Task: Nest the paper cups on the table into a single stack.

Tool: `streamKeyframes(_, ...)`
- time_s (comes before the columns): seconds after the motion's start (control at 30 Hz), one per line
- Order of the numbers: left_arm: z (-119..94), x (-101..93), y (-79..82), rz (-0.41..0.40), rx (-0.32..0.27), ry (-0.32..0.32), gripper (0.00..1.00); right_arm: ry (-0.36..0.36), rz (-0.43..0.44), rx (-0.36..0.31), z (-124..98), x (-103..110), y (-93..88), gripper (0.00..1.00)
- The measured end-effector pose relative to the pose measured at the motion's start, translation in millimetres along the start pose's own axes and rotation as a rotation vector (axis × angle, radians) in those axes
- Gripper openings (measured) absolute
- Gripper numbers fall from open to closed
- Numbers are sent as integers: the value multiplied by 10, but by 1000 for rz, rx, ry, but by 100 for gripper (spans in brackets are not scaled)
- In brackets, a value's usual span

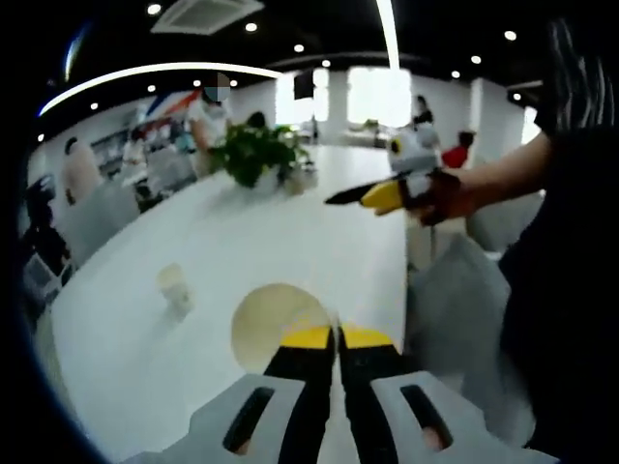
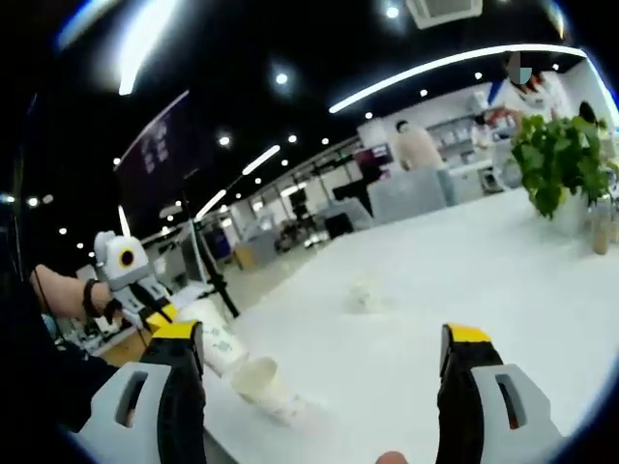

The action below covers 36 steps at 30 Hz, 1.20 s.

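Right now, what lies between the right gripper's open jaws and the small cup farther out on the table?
In the right gripper view, only bare white table lies between the right gripper and the small cup.

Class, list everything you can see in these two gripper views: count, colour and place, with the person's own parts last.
Paper cups: at least three, pale cream; one held in the left gripper, one lying beside the left gripper, one farther out.
Table: one, white, long.
Plant: one, green, far end.
People: several, in the background.
Left gripper: black and yellow jaws, shut on a cup rim.
Right gripper: jaws wide apart, empty.
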State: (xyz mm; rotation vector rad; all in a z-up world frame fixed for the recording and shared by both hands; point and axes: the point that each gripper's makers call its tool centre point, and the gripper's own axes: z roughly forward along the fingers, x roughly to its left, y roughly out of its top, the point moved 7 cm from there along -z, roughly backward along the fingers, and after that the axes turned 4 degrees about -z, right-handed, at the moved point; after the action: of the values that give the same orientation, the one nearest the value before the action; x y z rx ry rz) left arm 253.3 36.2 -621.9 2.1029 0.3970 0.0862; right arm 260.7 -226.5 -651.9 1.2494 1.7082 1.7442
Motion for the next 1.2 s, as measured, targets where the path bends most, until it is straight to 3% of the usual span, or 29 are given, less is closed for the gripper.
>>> streamKeyframes(0.23,-1,-3,132,36,25,13,0,-4,18,1,-49,-9,-36,100)
streamKeyframes(0.3,0,9,119,60,65,18,0,-8,24,0,-63,-22,-43,100)
streamKeyframes(0.47,-21,-11,213,80,79,-8,0,-16,59,-25,-96,-35,-47,100)
streamKeyframes(0.73,111,-46,101,169,214,-30,0,-12,69,-19,-123,2,-91,100)
streamKeyframes(1.2,268,56,88,198,263,-28,0,-28,88,-5,-243,-52,-136,99)
